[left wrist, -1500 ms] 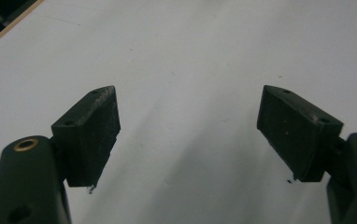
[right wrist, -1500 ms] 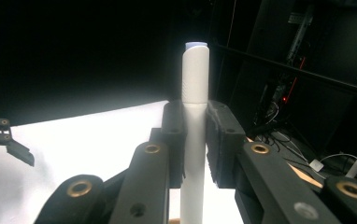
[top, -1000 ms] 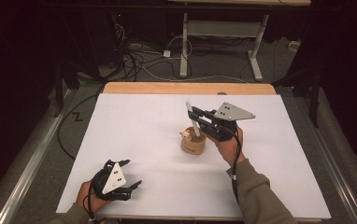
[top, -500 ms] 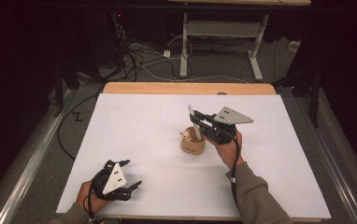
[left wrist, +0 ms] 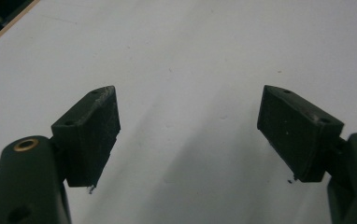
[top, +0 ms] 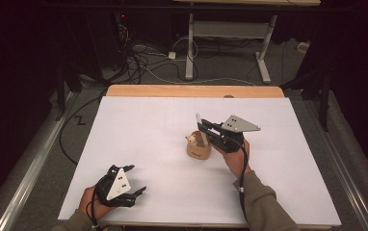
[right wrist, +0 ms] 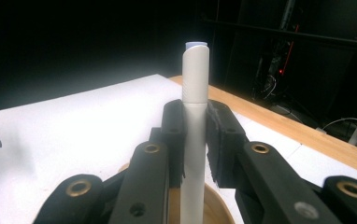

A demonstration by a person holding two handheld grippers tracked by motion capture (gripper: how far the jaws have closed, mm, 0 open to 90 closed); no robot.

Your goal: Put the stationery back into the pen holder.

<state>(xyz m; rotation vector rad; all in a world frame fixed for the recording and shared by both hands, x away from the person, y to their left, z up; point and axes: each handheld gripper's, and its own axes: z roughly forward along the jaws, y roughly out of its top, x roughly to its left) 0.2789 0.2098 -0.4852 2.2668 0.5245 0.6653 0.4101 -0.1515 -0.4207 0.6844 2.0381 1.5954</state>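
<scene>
Right gripper [right wrist: 195, 140]: black pads [right wrist: 174, 135] clamped tight on a slim white plastic marker pen [right wrist: 194, 107], one pad each side of the barrel, pen upright. Capped end sticks up past the pads at 12 o'clock in the right gripper view; the lower barrel drops at 6 o'clock into a small round tan wooden holder [right wrist: 216, 205] right under the jaws. In the high view the right gripper [top: 202, 129] sits near the sheet's middle, pen [top: 198, 119] poking up at its tip, the holder [top: 199, 147] just below it and touching the sheet. The holder has a small animal-like figure on its rim, too small to make out. Hand [top: 235, 156] and grey-green sleeve [top: 264, 207] come in from 5 o'clock.

Left gripper [left wrist: 188, 135]: pads [left wrist: 92, 126] wide apart, nothing between them, just bare white paper sheet [left wrist: 190, 56] ahead. In the high view the left gripper [top: 133, 180] rests at 7 o'clock on the sheet, near the front edge, well apart from the holder, jaws aimed toward 2 o'clock.

The white sheet [top: 138, 130] covers a light wooden table [top: 172, 90], with a wood strip visible at 12 o'clock. Cables lie on the floor [top: 148, 57] beyond.
</scene>
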